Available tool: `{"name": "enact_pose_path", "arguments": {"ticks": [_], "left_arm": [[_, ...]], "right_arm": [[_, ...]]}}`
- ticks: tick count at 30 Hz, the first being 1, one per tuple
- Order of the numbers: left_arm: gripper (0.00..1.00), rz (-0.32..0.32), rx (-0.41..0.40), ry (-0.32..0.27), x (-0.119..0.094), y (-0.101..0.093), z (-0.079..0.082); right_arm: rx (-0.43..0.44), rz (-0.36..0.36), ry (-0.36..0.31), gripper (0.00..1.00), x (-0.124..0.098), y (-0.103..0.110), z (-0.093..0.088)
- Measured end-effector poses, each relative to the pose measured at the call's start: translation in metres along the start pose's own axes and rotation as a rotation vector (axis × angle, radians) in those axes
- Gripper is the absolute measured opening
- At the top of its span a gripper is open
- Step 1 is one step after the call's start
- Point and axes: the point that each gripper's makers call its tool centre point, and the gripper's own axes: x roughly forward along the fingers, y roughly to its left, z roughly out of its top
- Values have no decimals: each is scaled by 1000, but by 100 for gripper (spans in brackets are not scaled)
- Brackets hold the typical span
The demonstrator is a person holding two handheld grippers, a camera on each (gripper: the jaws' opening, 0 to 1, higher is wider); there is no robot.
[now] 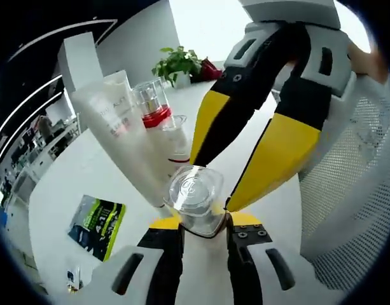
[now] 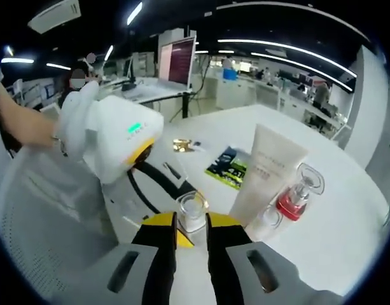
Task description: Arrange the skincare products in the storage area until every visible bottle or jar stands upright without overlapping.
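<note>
Left tool (image 1: 196, 223) grips a clear-capped bottle (image 1: 193, 197) between its two jaws, low on the white table (image 1: 67, 184). Right tool (image 2: 190, 230) clamps the same bottle (image 2: 192, 213) from the opposite side — its yellow-tipped jaws reach down toward the cap in the left gripper view. Just beside it stand one white tube (image 2: 264, 171), one red-collared glass bottle (image 2: 295, 197) and one small clear jar (image 1: 175, 136) — touching or nearly so. One green packet (image 1: 98, 223) lies apart.
</note>
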Motion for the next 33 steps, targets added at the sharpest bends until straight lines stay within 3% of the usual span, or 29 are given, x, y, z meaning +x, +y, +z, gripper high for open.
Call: {"name": "enact_pose_path", "arguments": {"ticks": [2, 5, 7, 15, 17, 19, 21, 25, 30, 33], "left_arm": [[30, -6, 17, 3, 0, -1, 0], [31, -47, 114, -2, -1, -6, 0], [32, -36, 102, 3, -1, -5, -1], [29, -90, 143, 45, -6, -9, -8], [24, -95, 168, 71, -6, -11, -12], [11, -107, 189, 75, -5, -16, -13], [7, -120, 200, 81, -5, -19, -13], [13, -111, 217, 70, -5, -18, -10], [11, -105, 220, 88, -6, -12, -14], [11, -101, 214, 100, -7, -11, -16]], "right_arm": [[-10, 2, 7, 16, 0, 1, -2], [-29, 9, 23, 16, 1, 4, -4], [-31, 12, 21, 17, 2, 4, -4], [-36, -9, 23, 14, 0, -2, -4], [-21, -16, 19, 14, -1, -4, -4], [-23, -24, 14, 13, -1, -6, -3], [-22, -26, 22, 13, -1, -6, -4], [-16, -24, 37, 16, -1, -6, -8], [-15, -24, 58, 15, -3, -9, -12], [-25, -11, 127, 15, -4, -10, -27]]}}
